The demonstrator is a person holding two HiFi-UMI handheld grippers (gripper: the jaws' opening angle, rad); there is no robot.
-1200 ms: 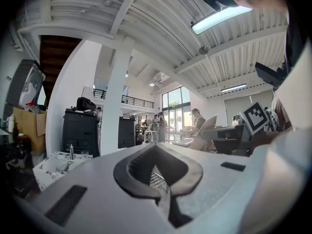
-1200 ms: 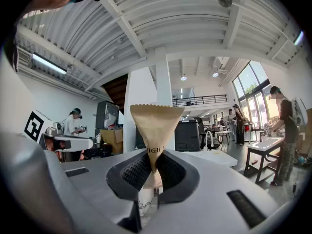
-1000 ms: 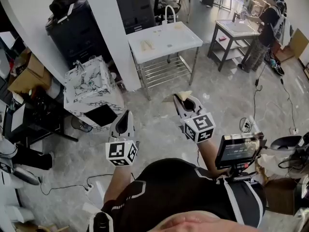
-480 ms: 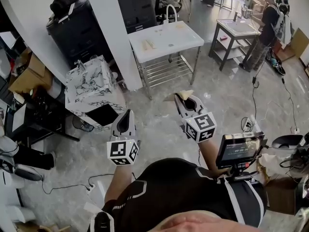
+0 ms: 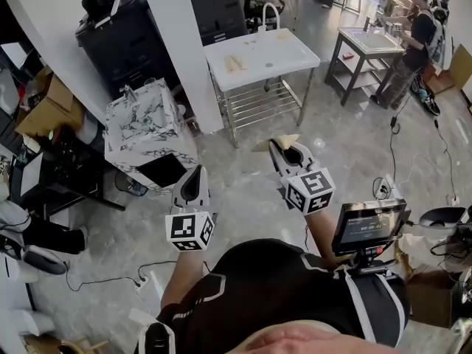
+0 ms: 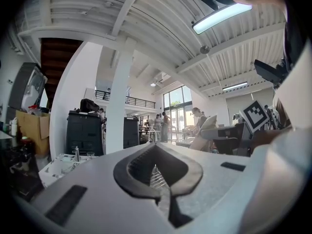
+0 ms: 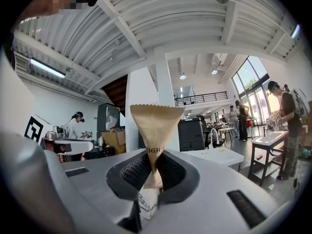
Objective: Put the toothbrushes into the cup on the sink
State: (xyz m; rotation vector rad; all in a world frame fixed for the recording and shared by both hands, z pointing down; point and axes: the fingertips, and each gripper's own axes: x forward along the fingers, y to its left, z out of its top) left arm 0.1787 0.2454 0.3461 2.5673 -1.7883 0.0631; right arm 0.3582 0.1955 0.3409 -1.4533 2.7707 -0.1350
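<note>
Toothbrush, or what looks like one in its wrapper: a tan paper packet (image 7: 155, 126) with a crimped top edge stands upright between the jaws of your right gripper (image 7: 153, 172). The jaws are pinched tight on its narrow lower part. The print on the paper is only partly legible.

In the head view the same packet (image 5: 283, 143) pokes forward out of your right gripper (image 5: 293, 155), held out in front of your body above the grey marbled floor (image 5: 346, 161). Your left gripper (image 5: 191, 186) is off to the left of it. Its own view shows the left gripper (image 6: 157, 172) with its jaws closed together and nothing between them.

Ahead of you, well apart from both grippers, stands a white sink table (image 5: 284, 50) with a curved faucet (image 5: 269, 9) and a few pale items (image 5: 234, 63) on top. A marble-patterned sink cabinet (image 5: 144, 127) sits nearer, to the left.
</note>
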